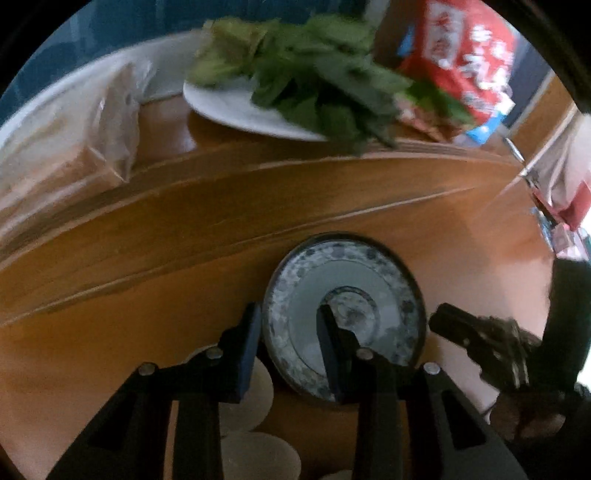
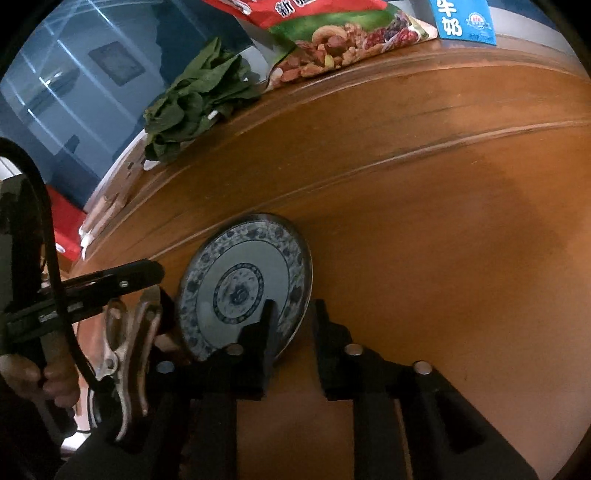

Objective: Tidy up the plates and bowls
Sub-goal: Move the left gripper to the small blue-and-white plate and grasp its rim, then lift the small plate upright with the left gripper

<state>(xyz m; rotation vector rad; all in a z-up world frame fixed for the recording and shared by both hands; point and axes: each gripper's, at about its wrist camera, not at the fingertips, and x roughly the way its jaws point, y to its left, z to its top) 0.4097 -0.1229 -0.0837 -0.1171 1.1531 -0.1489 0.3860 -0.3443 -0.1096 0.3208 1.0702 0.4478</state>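
Note:
A blue-and-white patterned plate [image 1: 364,291] [image 2: 236,284] is held above the wooden table [image 1: 184,258] [image 2: 424,221]. My left gripper [image 1: 290,325] straddles the plate's left edge, one finger outside the rim and one over its middle. My right gripper [image 2: 291,317] straddles the plate's right rim, one finger on the plate face and one behind it. The left gripper also shows in the right wrist view [image 2: 140,275] at the plate's left side. The right gripper shows in the left wrist view [image 1: 454,325] at the plate's right side. Pale round bowls [image 1: 255,398] lie below the left gripper.
A white plate [image 1: 236,107] of leafy greens [image 1: 317,81] [image 2: 192,103] sits on the raised turntable. A red snack bag [image 1: 465,55] [image 2: 332,40], a blue milk carton [image 2: 465,22] and a clear plastic bag [image 1: 92,122] stand around it.

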